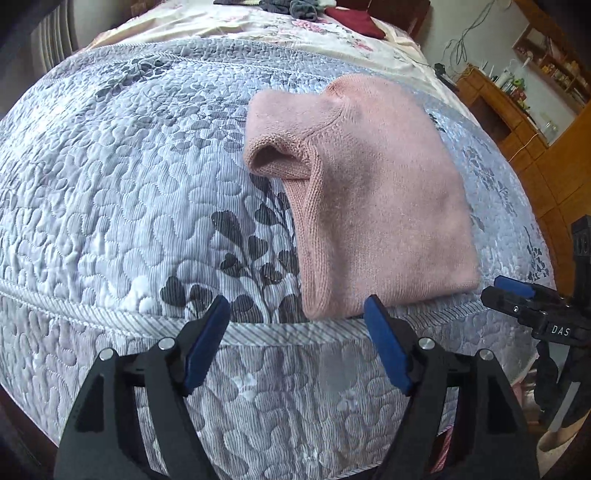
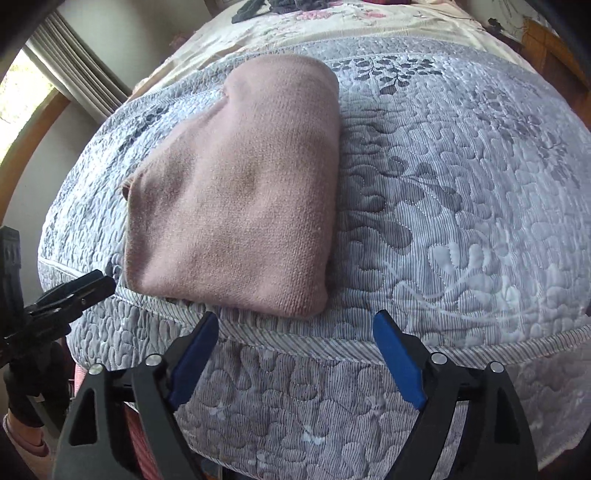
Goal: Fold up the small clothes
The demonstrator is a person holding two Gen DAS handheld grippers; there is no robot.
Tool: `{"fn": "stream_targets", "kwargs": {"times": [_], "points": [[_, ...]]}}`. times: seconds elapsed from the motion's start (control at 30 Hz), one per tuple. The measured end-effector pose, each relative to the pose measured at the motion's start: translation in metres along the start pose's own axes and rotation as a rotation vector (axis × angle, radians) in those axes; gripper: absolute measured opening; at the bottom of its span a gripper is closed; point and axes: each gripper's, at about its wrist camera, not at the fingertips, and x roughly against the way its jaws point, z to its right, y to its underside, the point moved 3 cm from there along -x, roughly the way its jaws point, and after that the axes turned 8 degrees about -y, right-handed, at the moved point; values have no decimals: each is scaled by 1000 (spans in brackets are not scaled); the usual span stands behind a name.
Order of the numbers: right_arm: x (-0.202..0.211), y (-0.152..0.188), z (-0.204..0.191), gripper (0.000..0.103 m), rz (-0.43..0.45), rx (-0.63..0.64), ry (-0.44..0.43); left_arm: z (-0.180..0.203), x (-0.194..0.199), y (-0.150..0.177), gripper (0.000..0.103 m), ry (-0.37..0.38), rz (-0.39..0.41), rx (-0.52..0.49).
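A pink knitted garment (image 1: pixel 373 199) lies folded into a compact bundle near the front edge of the bed, its ribbed collar opening facing left in the left wrist view. In the right wrist view the same pink garment (image 2: pixel 240 192) sits left of centre. My left gripper (image 1: pixel 297 310) hangs open just in front of the bundle's near edge, nothing between its blue pads. My right gripper (image 2: pixel 295 325) is open too, just off the bundle's near right corner and holding nothing. Each gripper shows at the edge of the other's view: the right gripper (image 1: pixel 517 295) and the left gripper (image 2: pixel 81 291).
A grey quilted bedspread (image 1: pixel 129 184) with a leaf pattern covers the bed and drops over the front edge. A floral sheet (image 1: pixel 295 33) lies behind it with dark clothes (image 1: pixel 295 9) and a maroon item (image 1: pixel 354 20). Wooden shelves (image 1: pixel 517 103) stand right; a curtained window (image 2: pixel 44 66) is left.
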Motion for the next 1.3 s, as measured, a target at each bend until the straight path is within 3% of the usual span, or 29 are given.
{"fn": "stream_targets", "kwargs": {"times": [0.33, 0.8, 1.3], "points": [[34, 17, -18, 92, 47, -3, 66, 6, 31, 19, 77, -41, -2, 28], [72, 24, -47, 99, 88, 44, 223, 29, 85, 32, 87, -111, 71, -40], [103, 29, -65, 99, 104, 37, 238, 37, 120, 38, 88, -141, 106, -33]]}}
